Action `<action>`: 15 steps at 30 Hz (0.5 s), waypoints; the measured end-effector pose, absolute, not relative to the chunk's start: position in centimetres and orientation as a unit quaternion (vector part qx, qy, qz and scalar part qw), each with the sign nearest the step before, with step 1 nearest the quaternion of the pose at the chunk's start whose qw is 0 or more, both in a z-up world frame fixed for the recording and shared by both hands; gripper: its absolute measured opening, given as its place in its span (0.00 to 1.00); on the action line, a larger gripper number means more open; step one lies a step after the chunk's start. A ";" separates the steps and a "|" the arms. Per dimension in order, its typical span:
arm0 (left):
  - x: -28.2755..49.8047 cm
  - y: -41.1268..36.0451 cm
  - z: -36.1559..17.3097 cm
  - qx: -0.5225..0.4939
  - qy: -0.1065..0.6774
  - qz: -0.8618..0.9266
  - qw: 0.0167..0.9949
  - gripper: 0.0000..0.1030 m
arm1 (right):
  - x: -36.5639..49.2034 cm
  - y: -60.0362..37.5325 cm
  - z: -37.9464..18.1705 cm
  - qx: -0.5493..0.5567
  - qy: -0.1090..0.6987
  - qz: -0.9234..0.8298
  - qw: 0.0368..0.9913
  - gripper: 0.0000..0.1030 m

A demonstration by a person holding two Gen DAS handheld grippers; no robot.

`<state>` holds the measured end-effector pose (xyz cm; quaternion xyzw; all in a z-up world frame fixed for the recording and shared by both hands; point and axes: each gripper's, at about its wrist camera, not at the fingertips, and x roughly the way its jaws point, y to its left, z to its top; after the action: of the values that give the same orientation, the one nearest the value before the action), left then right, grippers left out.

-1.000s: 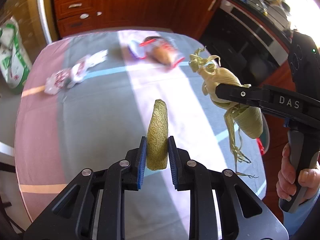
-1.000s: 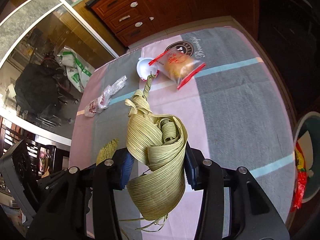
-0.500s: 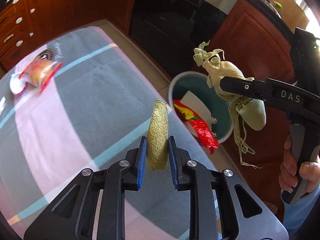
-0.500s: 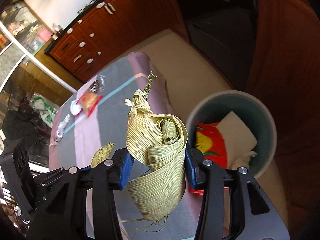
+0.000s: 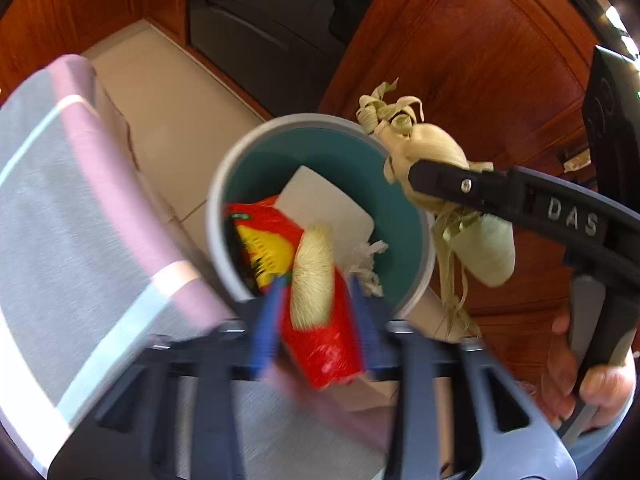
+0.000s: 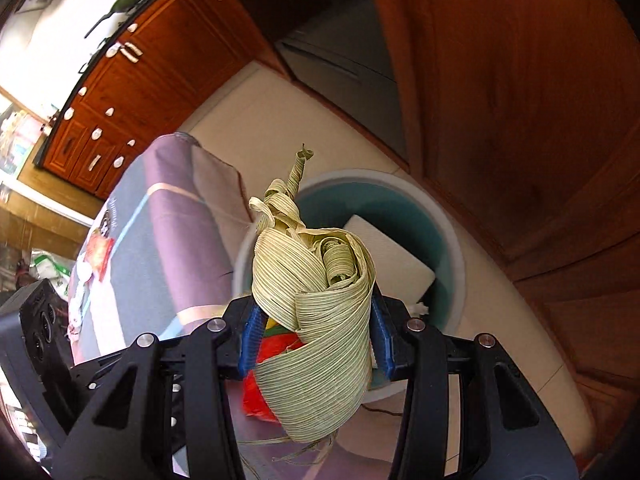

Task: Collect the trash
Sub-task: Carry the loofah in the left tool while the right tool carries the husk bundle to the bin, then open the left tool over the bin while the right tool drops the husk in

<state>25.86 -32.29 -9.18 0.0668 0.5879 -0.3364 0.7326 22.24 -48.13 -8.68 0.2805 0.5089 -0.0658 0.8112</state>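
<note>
So the left gripper is right over the bin, pointing steeply down, and its jaws are opening: the blue pads stand apart with gaps on both sides of the cob, which sits loose between them and looks pretty smeared by motion blur. Straight ahead of that gripper, down in the bin, there's a red and yellow wrapper on the near left side, with a white sheet just beyond it and some shredded white bits to the right of the cob. The wrapper hangs out over the bin's near rim, right under the pads. The striped cloth on the table spreads off to the left gripper's left, with its edge just beside the bin. Over to the right, the right gripper is pinching a husk, a big curled-up roll of pale ribbed leaf, pads pressed into both sides of it. From its own camera the husk fills the middle and the bin is directly past it, so it's hanging above the near rim. In the left view the same husk pokes out beyond the black fingers with stringy bits dangling, by the bin's right rim, and a hand grips the handle at the lower right.
</note>
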 end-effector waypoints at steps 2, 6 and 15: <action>26.2 -32.8 -9.6 0.069 0.586 -0.328 0.738 0.62 | 22.2 -48.7 -9.3 0.285 0.514 -0.071 0.806 0.42; 27.0 -32.4 -9.7 0.065 0.585 -0.316 0.744 0.73 | 22.2 -49.6 -10.4 0.291 0.521 -0.074 0.799 0.42; 27.0 -30.5 -9.1 0.060 0.580 -0.295 0.757 0.90 | 23.1 -49.1 -11.3 0.291 0.528 -0.064 0.795 0.51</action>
<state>27.03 -30.53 -9.11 0.0598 0.5805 -0.2949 0.7566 23.11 -49.08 -11.31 0.2911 0.5280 -0.0643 0.7952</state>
